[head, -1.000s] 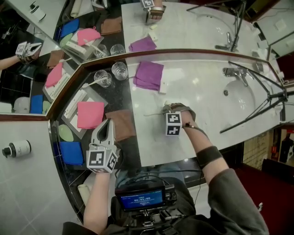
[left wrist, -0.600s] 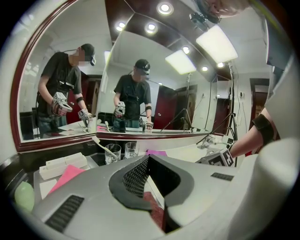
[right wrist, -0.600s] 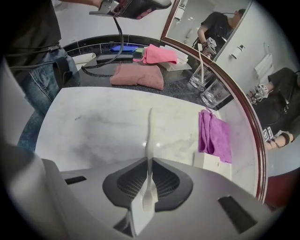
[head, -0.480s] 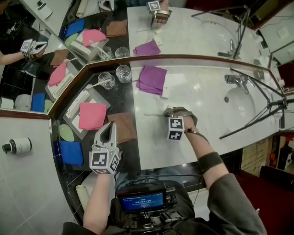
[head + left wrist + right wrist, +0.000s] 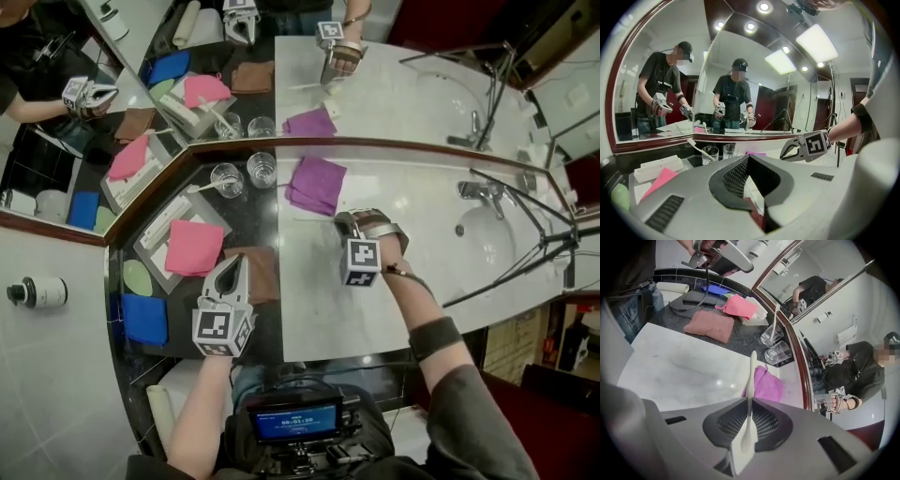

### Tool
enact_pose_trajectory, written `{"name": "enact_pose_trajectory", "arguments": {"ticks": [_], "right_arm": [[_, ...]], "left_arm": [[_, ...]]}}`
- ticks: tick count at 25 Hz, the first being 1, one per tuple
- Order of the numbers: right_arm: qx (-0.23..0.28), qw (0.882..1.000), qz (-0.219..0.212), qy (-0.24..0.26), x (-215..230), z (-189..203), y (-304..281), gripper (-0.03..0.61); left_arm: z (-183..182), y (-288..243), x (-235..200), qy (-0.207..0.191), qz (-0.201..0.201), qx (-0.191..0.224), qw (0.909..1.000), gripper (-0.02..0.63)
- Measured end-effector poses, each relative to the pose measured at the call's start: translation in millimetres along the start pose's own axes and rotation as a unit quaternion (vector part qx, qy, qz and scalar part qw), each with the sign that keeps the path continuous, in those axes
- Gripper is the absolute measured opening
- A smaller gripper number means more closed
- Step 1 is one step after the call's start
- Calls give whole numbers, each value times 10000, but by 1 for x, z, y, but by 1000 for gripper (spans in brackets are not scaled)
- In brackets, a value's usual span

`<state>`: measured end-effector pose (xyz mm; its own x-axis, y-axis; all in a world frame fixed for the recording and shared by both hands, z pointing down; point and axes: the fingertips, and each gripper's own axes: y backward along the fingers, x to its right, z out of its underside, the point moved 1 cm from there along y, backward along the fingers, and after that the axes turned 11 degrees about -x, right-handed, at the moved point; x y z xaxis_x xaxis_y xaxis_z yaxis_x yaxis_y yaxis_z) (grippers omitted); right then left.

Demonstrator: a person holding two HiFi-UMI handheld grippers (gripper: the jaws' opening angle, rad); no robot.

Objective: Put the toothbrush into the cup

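Note:
My right gripper [image 5: 344, 223] [image 5: 749, 401] is shut on a slim white toothbrush [image 5: 751, 376]. It holds the brush off the white marble counter [image 5: 319, 309], and the brush's far end points towards two clear glass cups by the mirror. One cup [image 5: 228, 178] [image 5: 769, 336] has another white toothbrush standing in it. The cup beside it [image 5: 262, 169] [image 5: 778, 352] is empty. My left gripper [image 5: 232, 265] [image 5: 749, 159] is shut with nothing in it, over the dark granite beside a brown cloth [image 5: 258, 272]. The right gripper also shows in the left gripper view [image 5: 806, 146].
A purple cloth [image 5: 317, 183] lies between the right gripper and the cups. A pink cloth [image 5: 192, 246] rests on a tray, with blue [image 5: 145, 319] and green [image 5: 136, 277] items nearby. A sink [image 5: 487, 234], faucet [image 5: 473, 190] and tripod legs [image 5: 525, 253] are at right. A mirror backs the counter.
The right gripper closed on the toothbrush, lifted it off the marble and moved towards the mirror side. The left gripper stayed where it was.

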<state>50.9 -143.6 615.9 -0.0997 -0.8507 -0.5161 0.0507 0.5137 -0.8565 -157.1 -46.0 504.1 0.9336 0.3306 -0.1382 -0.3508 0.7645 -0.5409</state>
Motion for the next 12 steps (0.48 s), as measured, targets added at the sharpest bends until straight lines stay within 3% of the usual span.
{"name": "enact_pose_trajectory", "arguments": {"ticks": [12], "right_arm": [[-81,9939,764,786,103,-27,15,54]], "left_arm": [[-30,-30,-5,58,-171,209,9996,0]]}}
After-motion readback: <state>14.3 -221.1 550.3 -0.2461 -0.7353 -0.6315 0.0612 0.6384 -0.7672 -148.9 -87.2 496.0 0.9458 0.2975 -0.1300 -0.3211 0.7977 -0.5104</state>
